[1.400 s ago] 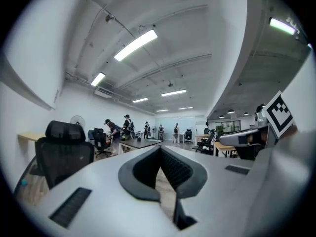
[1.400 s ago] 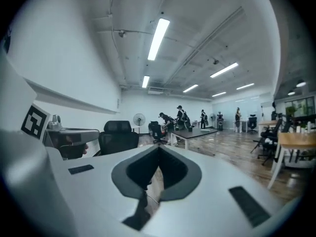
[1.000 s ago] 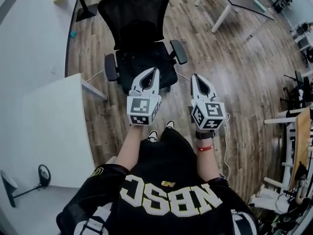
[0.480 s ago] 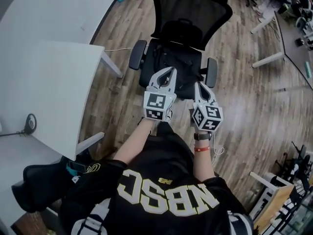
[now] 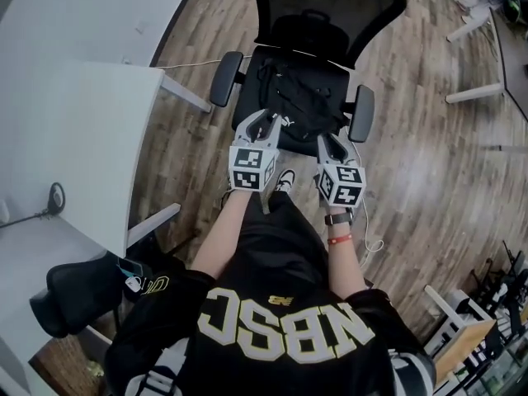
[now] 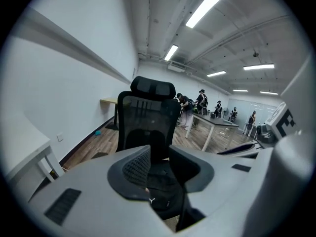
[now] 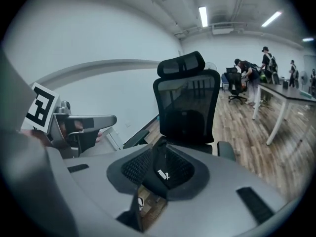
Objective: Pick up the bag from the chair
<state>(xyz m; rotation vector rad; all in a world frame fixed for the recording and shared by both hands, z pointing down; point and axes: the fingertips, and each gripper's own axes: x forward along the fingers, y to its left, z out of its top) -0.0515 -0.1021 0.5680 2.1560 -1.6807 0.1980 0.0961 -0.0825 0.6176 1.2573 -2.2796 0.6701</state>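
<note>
A black bag [image 5: 299,97] with a small white logo lies on the seat of a black mesh office chair [image 5: 330,11]. My left gripper [image 5: 262,120] hovers at the seat's front edge, open, its tips just short of the bag. My right gripper [image 5: 327,143] hangs by the seat's front right corner, open too. Between the left gripper's [image 6: 160,169] jaws, in the left gripper view, the bag [image 6: 163,194] shows ahead and below, untouched. The right gripper view has the bag [image 7: 165,179] filling the gap of that gripper [image 7: 159,166], with the chair back [image 7: 187,107] behind.
A white table [image 5: 82,139] stands to the left of the chair, with a cable [image 5: 190,60] on the wood floor behind it. A black seat-like object [image 5: 74,291] sits at lower left. White desk legs [image 5: 474,93] are at upper right. People stand at far desks [image 6: 197,102].
The person has stepped up to the chair, which has shifted to the middle of the head view. Both grippers have come up to the seat's front edge, and the left jaws have spread.
</note>
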